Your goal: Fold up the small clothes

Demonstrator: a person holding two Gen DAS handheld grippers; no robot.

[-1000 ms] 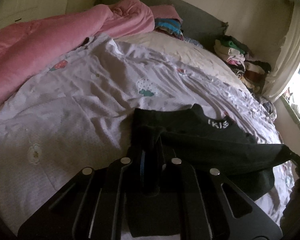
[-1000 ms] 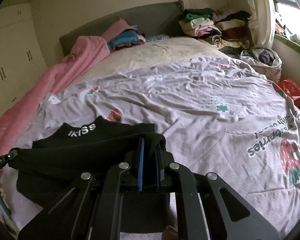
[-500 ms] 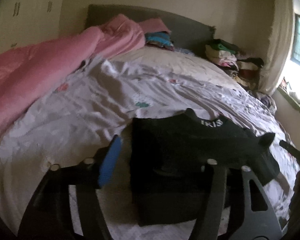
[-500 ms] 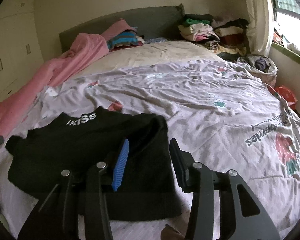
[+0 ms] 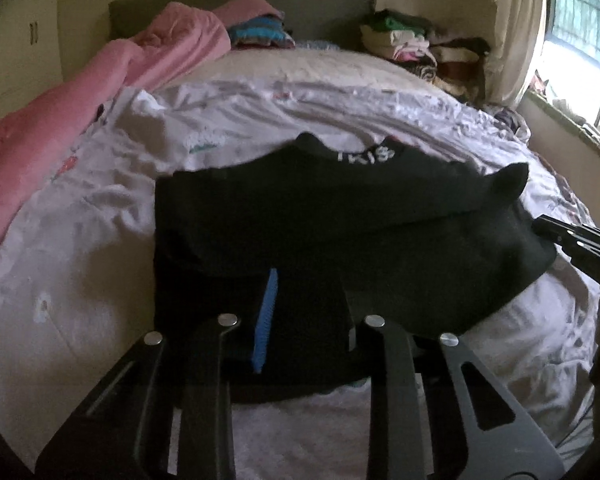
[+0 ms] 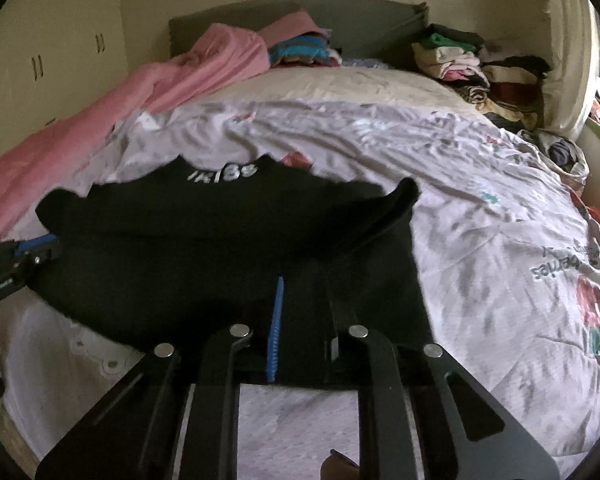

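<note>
A black garment (image 5: 340, 208) with white lettering at its collar lies folded flat on the lilac quilt (image 5: 80, 240). My left gripper (image 5: 306, 280) is at its near edge, its jaws closing with black cloth filling the gap between the blue pad and the other finger. In the right wrist view the same garment (image 6: 220, 232) spreads ahead. My right gripper (image 6: 304, 284) is also closing on the near edge, with cloth between its fingers. Each gripper shows at the side of the other's view: the right gripper (image 5: 572, 240) and the left gripper (image 6: 20, 256).
A pink duvet (image 5: 60, 120) runs along the left side of the bed. Stacks of folded clothes (image 5: 412, 40) sit by the grey headboard (image 6: 360, 20) at the back right. A window (image 5: 580, 40) and a bag of clothes (image 6: 560, 152) are on the right.
Both grippers let go of the cloth they held, opened wide and drew back toward the garment's near edge. Their jaws have now narrowed on that edge.
</note>
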